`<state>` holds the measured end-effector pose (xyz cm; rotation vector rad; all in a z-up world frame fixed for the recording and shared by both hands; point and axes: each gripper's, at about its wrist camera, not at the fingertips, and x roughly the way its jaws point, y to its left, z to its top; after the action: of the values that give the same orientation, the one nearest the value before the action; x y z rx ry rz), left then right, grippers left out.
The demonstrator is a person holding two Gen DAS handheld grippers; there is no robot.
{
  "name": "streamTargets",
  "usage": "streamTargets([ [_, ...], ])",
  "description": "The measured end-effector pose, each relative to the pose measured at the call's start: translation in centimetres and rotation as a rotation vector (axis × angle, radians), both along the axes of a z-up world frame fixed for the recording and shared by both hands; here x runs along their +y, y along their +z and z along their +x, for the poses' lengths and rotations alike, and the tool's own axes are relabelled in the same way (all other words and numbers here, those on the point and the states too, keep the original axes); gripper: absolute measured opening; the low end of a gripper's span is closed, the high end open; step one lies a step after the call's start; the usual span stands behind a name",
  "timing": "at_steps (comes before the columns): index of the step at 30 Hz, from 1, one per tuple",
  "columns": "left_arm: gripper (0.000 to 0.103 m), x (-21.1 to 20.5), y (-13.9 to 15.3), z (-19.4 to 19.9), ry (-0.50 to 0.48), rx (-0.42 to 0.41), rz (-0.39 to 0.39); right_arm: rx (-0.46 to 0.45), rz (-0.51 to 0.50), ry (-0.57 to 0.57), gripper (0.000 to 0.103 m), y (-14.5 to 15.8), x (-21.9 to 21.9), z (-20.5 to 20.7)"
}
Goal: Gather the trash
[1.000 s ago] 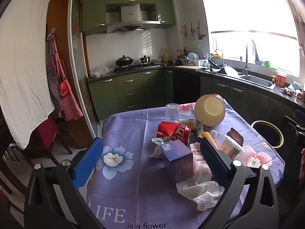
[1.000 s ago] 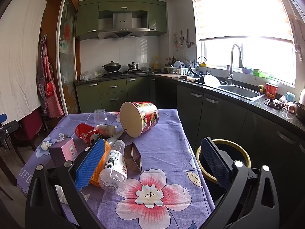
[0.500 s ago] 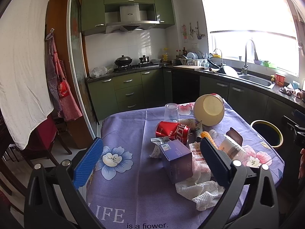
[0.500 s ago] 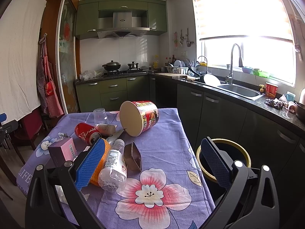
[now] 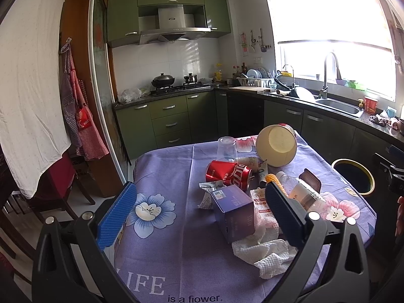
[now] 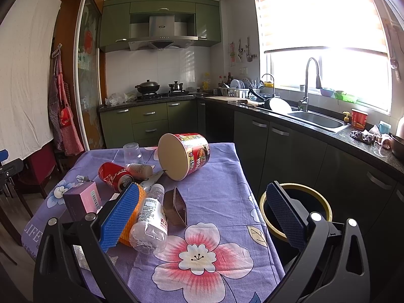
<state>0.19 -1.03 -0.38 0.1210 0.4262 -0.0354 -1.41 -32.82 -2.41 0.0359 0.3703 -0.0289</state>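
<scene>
**Trash collection: not yet begun; all items on the bench**

Progress. No item is seen to have been collected. The bin [image 6: 295, 210], black with a yellow rim, stands on the floor just beside the bench's right edge; its inside is dark and no contents can be made out. The whole task is judged to remain.

Bench [image 5: 176, 240]. Covered with a purple floral cloth. The trash is gathered on its middle and right part, listed by size:
- noodle tub [image 6: 185, 155], tipped on its side, open mouth towards the cameras;
- purple box [image 5: 233, 214], resting against the paper towel;
- plastic bottle [image 6: 150, 218], clear, lying down, beside the orange mesh;
- red can [image 5: 227, 173], lying on its side;
- crumpled paper towel [image 5: 267, 255], white, at the near edge;
- clear cup [image 5: 226, 146], upside down, at the far side;
- brown tray [image 6: 175, 207], small, touching the bottle;
- orange mesh [image 6: 131, 229], partly hidden by a jaw pad;
- small bottle [image 6: 139, 169] and wrappers [image 5: 209, 186] near the can.

Grippers. Left gripper [image 5: 200, 218]: jaws spread wide, nothing held, hovering over the near bench. Right gripper [image 6: 200, 218]: jaws spread wide, nothing held, between the bottle and the bin.

Room. A kitchen with green cabinets, a range hood, a hob with pots, a sink [image 6: 315, 121] under a bright window, and aprons hung at the left.
</scene>
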Motion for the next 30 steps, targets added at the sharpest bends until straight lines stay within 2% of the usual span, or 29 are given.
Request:
streamTargets([
  [30,0.097,-0.51,0.16,0.74,-0.011,0.015,-0.001,0.015,0.0,-0.006,0.099,-0.55,-0.13,0.57],
])
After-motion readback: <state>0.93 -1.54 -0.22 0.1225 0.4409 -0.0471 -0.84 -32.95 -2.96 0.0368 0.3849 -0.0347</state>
